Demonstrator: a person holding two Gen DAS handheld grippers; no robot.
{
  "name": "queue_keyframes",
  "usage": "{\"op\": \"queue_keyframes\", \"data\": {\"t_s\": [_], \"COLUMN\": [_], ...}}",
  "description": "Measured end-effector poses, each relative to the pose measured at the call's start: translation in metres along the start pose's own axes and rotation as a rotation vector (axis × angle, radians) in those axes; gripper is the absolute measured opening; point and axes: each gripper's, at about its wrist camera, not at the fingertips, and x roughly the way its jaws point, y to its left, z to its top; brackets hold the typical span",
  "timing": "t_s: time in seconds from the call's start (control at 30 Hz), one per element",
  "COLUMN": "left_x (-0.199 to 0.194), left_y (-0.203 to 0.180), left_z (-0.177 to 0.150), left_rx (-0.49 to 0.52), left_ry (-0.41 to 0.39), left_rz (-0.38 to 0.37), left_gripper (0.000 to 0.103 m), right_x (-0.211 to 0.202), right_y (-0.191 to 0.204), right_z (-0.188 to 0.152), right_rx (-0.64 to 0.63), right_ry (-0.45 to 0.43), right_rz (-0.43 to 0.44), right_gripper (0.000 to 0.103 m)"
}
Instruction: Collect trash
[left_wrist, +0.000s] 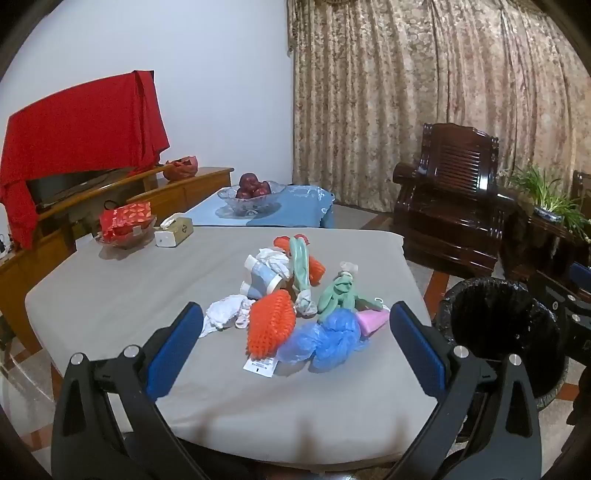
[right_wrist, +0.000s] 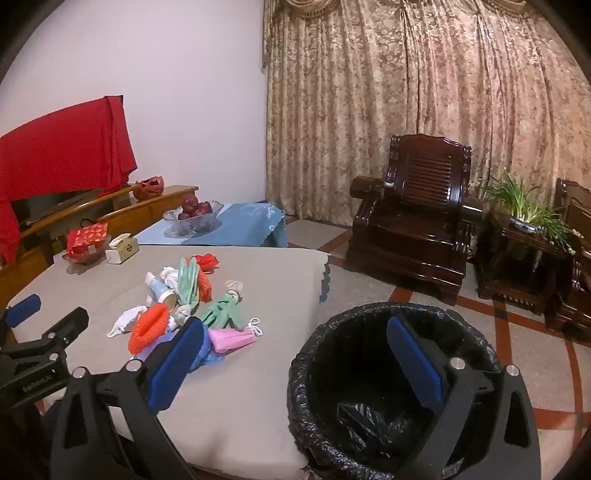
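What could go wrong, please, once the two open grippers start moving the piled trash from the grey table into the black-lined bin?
1. The orange foam net sleeve, crumpled blue plastic bag and green rubber glove lie tangled, so one grab may drag neighbours off the grey table.
2. The black-lined bin stands on the floor beyond the table's edge; a light piece released early could miss it.
3. The cardboard tissue box nearby might be mistaken for trash.

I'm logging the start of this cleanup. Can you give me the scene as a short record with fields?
surface: table with grey cover
trash pile: orange foam net, blue plastic bag, green gloves, pink mask, white mask
bin: black-lined trash bin beside the table, nothing visible inside but the liner
left hand-held gripper: open, holding nothing
right hand-held gripper: open, holding nothing
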Motion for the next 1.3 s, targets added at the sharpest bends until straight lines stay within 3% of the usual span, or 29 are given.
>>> {"op": "queue_keyframes", "data": {"t_s": [0.67, 1.3], "left_x": [-0.006, 0.004], "left_y": [0.011, -0.004], "left_z": [0.010, -0.001], "left_rx": [-0.010, -0.005], "left_ry": [-0.001, -0.012], "left_rz": [-0.010, -0.024], "left_gripper": [0.098, 0.098], "right_x": [0.003, 0.005], "right_y": [0.000, -0.003], "right_z": [-0.002, 0.000], "right_rx": [-0.008, 0.000], "right_ry": [0.009, 0.023], "right_rz": [-0.010, -0.025], "right_gripper": [0.097, 0.097]}}
